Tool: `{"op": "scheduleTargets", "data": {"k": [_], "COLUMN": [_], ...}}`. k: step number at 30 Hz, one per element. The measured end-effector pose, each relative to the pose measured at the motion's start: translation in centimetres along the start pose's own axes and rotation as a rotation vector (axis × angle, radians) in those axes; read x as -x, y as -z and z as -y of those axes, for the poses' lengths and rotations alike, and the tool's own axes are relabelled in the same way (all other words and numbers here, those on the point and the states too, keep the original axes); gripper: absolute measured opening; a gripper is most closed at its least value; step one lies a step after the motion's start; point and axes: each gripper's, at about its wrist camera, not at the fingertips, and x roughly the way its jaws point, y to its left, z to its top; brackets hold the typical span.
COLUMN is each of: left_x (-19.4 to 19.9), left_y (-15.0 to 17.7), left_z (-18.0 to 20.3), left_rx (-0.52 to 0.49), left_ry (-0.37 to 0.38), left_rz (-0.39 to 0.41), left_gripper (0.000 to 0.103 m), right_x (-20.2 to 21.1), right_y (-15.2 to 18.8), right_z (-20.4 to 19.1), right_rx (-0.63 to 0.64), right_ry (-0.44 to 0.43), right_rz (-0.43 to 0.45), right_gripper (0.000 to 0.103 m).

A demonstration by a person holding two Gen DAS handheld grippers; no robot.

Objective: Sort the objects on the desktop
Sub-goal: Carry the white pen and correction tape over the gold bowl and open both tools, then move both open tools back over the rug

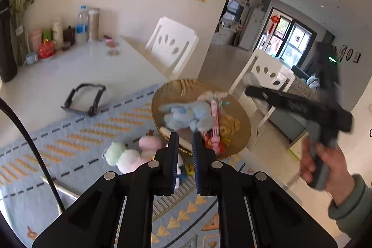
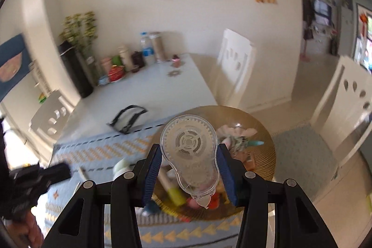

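Surface (image 1: 69, 76) stretches pale ahead of both tongs, its near part covered by a blue woven mat (image 1: 69, 143) with orange zigzags. On the mat, just ahead of the left tongs (image 1: 186, 138), sits a gold wire basket (image 1: 162, 94) holding a blue plush toy (image 1: 186, 115), a pink pen and blurred yellow items. The left tongs stand slightly apart with nothing between them. Just left of them, outside the basket, lie pastel pom-pom plush pieces (image 1: 125, 155), partly hidden behind the tong body.

The right wrist view alone shows the right tongs (image 2: 189, 152) clamped on a clear plastic correction tape dispenser (image 2: 189, 152), held above the basket (image 2: 267, 131), its gears visible and its tip pointing back toward the camera. The dispenser hides much of the basket's contents; what lies beneath is smeared by blur.

A black folding stand (image 1: 84, 99) rests farther off to the left of both tongs. From the left wrist view the right tongs appear only as a blurred dark shape at far right, the dispenser not discernible.
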Motion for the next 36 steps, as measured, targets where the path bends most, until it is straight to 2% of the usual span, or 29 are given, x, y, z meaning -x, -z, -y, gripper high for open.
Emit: {"op": "scheduleTargets", "data": {"k": [1,2,5,8,11,14,16,20,25,26,27,32,33,36], "left_x": [-0.4,-0.6,-0.8,-0.4,0.4,1.7,2.7,4.6,7.4,7.7,8.1,8.9,8.6,7.7], "left_y": [0.3,0.6,1.8,3.2,4.6,6.0,6.9,9.0,11.2,11.5,11.9,13.6,13.7,14.3], "left_z": [-0.1,-0.3,-1.4,-3.1,-5.3,-8.0,-10.1,-13.7,-16.2,-16.6,-16.9,-17.8,-17.8,-17.8], "left_rx": [0.007,0.014,0.046,0.089,0.151,0.24,0.307,0.422,0.47,0.481,0.492,0.52,0.517,0.477], "left_ry": [-0.004,-0.008,-0.031,-0.07,-0.114,-0.16,-0.196,-0.239,-0.306,-0.309,-0.312,-0.313,-0.312,-0.315], "left_rz": [-0.017,-0.029,-0.068,-0.095,-0.112,-0.121,-0.118,-0.118,-0.101,-0.099,-0.095,-0.103,-0.109,-0.139], "left_gripper": [0.009,0.009,0.009,0.009,0.009,0.01,0.018,0.019,0.019,0.019,0.019,0.02,0.02,0.021], "right_x": [-2.3,-2.3,-6.2,-9.4,-10.4,-10.2,-9.6,-7.6,-5.3,-4.4,-4.4,-4.2,-4.2,-6.1], "right_y": [-0.8,-0.8,-1.7,-2.7,-3.2,-3.0,-2.6,-1.4,-0.9,-0.4,-0.4,2.1,2.1,4.1], "right_z": [1.3,1.3,3.1,3.2,2.4,2.2,2.0,0.7,-1.2,-2.8,-2.8,-10.5,-10.5,-16.3], "right_rx": [-0.037,-0.037,-0.099,-0.116,-0.094,-0.113,-0.126,-0.083,-0.068,-0.05,-0.05,0.129,0.129,0.249], "right_ry": [0.007,0.007,0.02,0.018,0.022,0.015,-0.001,0.032,-0.018,-0.073,-0.073,-0.166,-0.166,-0.255], "right_rz": [-0.028,-0.028,-0.079,-0.114,-0.15,-0.174,-0.175,-0.173,-0.16,-0.167,-0.167,-0.25,-0.25,-0.331], "right_gripper": [0.048,0.048,0.048,0.048,0.048,0.048,0.049,0.052,0.053,0.054,0.054,0.054,0.054,0.054]}}
